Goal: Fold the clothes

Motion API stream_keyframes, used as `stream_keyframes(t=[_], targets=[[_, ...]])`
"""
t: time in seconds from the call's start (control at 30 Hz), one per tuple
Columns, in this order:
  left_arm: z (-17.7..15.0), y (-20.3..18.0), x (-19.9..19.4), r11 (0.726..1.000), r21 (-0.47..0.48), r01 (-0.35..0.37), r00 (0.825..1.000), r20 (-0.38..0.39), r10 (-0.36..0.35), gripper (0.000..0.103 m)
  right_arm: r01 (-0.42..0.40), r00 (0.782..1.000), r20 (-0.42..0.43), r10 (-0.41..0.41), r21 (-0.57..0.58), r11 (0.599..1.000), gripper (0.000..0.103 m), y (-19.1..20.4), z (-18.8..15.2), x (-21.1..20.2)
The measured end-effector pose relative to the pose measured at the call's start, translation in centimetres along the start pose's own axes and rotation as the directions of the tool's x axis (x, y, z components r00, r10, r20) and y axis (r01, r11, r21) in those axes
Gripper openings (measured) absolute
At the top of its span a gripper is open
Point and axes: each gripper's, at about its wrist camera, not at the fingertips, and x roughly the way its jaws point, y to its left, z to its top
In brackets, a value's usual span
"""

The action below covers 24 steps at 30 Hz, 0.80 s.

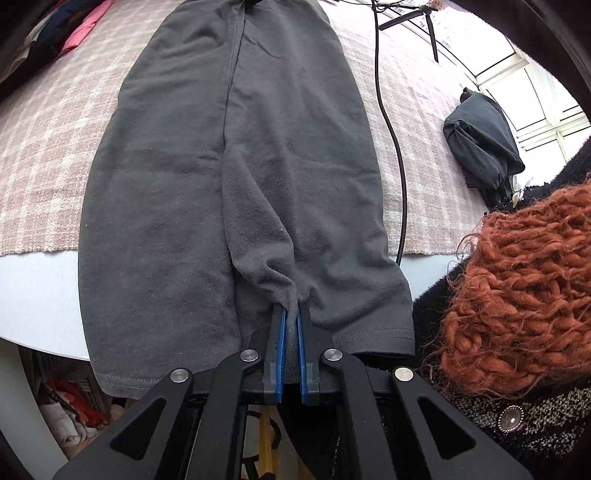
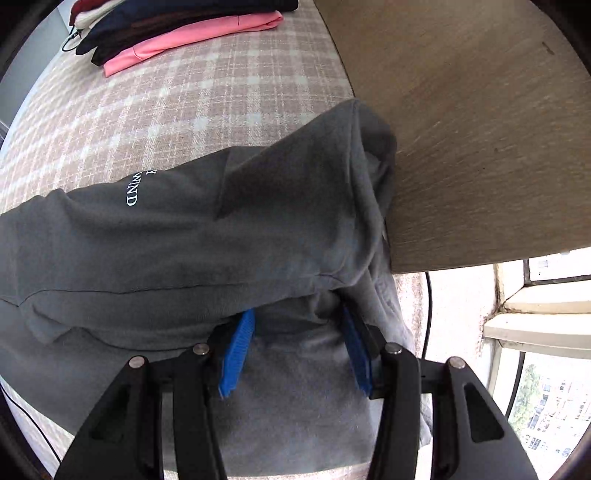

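We see the dark grey cotton garment [image 1: 229, 177] running lengthwise straight away from the left gripper [image 1: 290, 314], which pinches its near hem; the right gripper [image 2: 299, 325] is half spread over cloth.

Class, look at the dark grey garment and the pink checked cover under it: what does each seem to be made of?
The dark grey garment looks like soft matte cotton jersey: fine knit ribs, stitched hem, lint specks. The pink checked cover seems a coarser woven fabric, perhaps tweed-like: a rough, flecked grid of pink and cream threads.

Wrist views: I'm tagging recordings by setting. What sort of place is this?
Probably a home room: a checked cloth on a table, folded clothes stacked on it, and a window.
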Motion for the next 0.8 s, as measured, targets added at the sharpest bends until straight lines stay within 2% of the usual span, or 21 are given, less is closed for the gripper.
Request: stream_keyframes(t=[0.03, 0.1, 0.13, 0.17, 0.23, 0.47, 0.67, 0.8], targets=[[0.0, 0.0, 0.0, 1.0, -0.001, -0.002, 1.0, 0.0, 0.002, 0.005, -0.026, 1.0, -0.006, 0.026, 0.019, 0.999, 0.037, -0.3, 0.0, 0.0], [0.1, 0.0, 0.1, 1.0, -0.004, -0.004, 1.0, -0.001, 0.004, 0.005, -0.063, 0.998, -0.018, 0.064, 0.048, 0.997, 0.03, -0.6, -0.1, -0.1], [0.1, -0.1, 0.1, 1.0, -0.002, -0.004, 1.0, 0.0, 0.004, 0.005, -0.047, 0.999, -0.022, 0.048, 0.033, 0.998, 0.025, -0.3, -0.1, -0.3], [0.1, -0.2, 0.0, 1.0, 0.001, -0.006, 1.0, 0.001, 0.006, 0.005, -0.032, 0.999, -0.026, 0.033, 0.018, 0.999, 0.016, 0.0, -0.1, -0.5], [0.2, -0.4, 0.0, 1.0, 0.007, -0.007, 1.0, 0.004, 0.007, 0.005, -0.019, 1.0, -0.024, 0.019, 0.004, 1.0, 0.011, 0.3, -0.3, -1.2], [-0.1, -1.1, -0.6, 1.0, 0.021, 0.013, 1.0, 0.024, -0.014, 0.004, 0.011, 1.0, -0.005, -0.011, 0.009, 1.0, 0.01, -0.7, -2.0, -4.8], [-0.2, -2.5, -1.9, 0.996, 0.034, 0.084, 0.995, 0.052, -0.086, 0.004, 0.061, 0.996, -0.063, -0.064, -0.037, 0.997, 0.01, -1.3, -3.4, -6.8], [-0.7, -1.5, -1.9, 0.995, -0.008, 0.104, 0.993, 0.063, -0.104, 0.004, 0.103, 0.989, -0.099, -0.108, -0.059, 0.993, 0.01, -1.7, -3.5, -6.7]])
